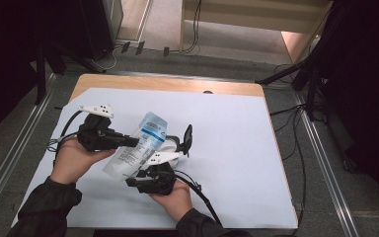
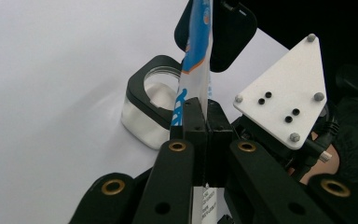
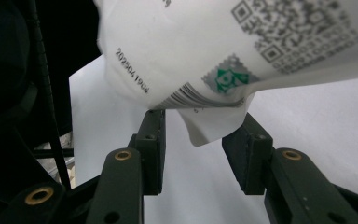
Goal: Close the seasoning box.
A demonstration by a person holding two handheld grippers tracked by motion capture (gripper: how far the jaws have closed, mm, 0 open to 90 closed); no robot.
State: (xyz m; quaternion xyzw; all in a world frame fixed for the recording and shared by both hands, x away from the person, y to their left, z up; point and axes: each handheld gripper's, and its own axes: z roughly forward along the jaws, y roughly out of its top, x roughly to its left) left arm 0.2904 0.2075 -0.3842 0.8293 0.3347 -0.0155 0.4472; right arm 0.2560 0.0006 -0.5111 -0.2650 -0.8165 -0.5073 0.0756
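A white and blue printed pouch (image 1: pixel 137 146) is held up over the white table sheet (image 1: pixel 237 148). My left gripper (image 1: pixel 134 141) is shut on the pouch's edge; in the left gripper view the thin pouch (image 2: pixel 196 51) rises from between the pressed jaws (image 2: pixel 204 123). My right gripper (image 1: pixel 132 181) sits under the pouch's lower corner, open. In the right gripper view the pouch's crumpled corner (image 3: pixel 205 123) with barcode and QR print hangs between the spread jaws (image 3: pixel 200 154). A clear square jar with a black rim (image 2: pixel 149 105) stands behind the pouch, its black lid (image 2: pixel 230 32) flipped up.
The jar (image 1: pixel 170 143) and its raised lid (image 1: pixel 187 138) stand just right of the pouch. A strip of wooden tabletop (image 1: pixel 168 84) shows at the far edge. Cables (image 1: pixel 202 195) trail from the grippers. Dark stands and floor rails surround the table.
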